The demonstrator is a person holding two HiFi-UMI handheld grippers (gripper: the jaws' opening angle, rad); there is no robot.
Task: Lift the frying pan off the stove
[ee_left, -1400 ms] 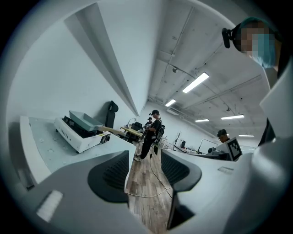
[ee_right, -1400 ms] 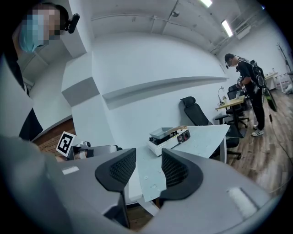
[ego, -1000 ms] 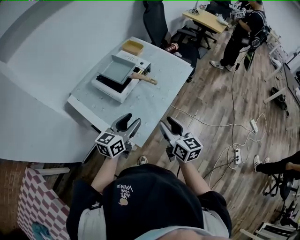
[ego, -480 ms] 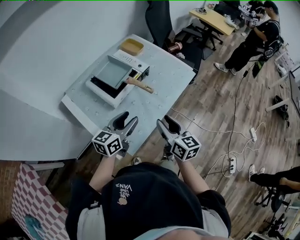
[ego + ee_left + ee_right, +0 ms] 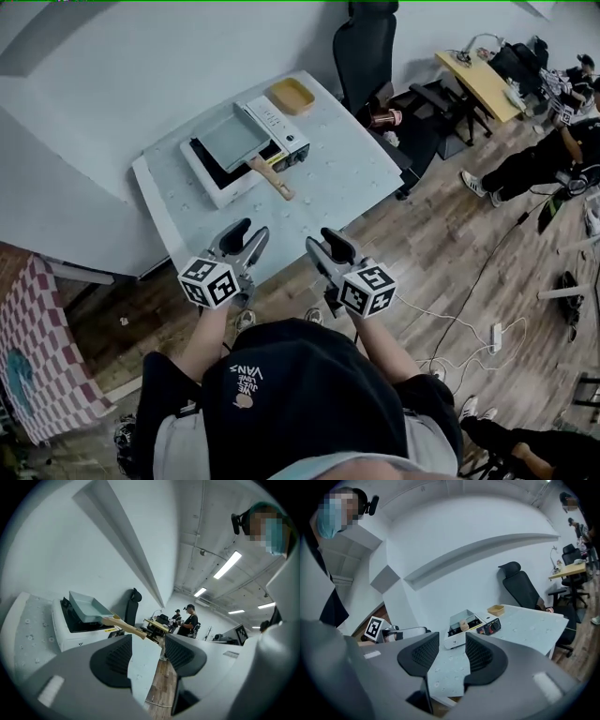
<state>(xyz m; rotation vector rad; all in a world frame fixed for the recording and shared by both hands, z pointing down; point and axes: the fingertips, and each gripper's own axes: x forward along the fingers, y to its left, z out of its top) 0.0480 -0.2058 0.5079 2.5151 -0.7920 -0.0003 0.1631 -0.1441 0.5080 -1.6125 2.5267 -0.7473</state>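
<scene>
A square grey-green frying pan [image 5: 230,139] with a wooden handle [image 5: 272,176] sits on a white portable stove [image 5: 214,180] at the table's far left. The handle points toward me. Both grippers hover at the table's near edge, well short of the stove. My left gripper [image 5: 246,234] is open and holds nothing; in the left gripper view the pan [image 5: 84,606] and its handle [image 5: 124,626] show beyond the gripper [image 5: 146,653]. My right gripper [image 5: 323,246] is open too, and past it [image 5: 452,656] the stove [image 5: 471,629] and pan [image 5: 461,618] stand farther off.
A yellow tray [image 5: 291,96] lies behind the stove on the white table [image 5: 347,164]. A black office chair [image 5: 367,52] stands at the table's far side. Cables and a power strip [image 5: 495,337] lie on the wood floor at right. People work at a desk [image 5: 478,80] farther back.
The table and stove have swung toward the middle of the head view, and the pan handle now points at me. Both grippers stay open, side by side.
</scene>
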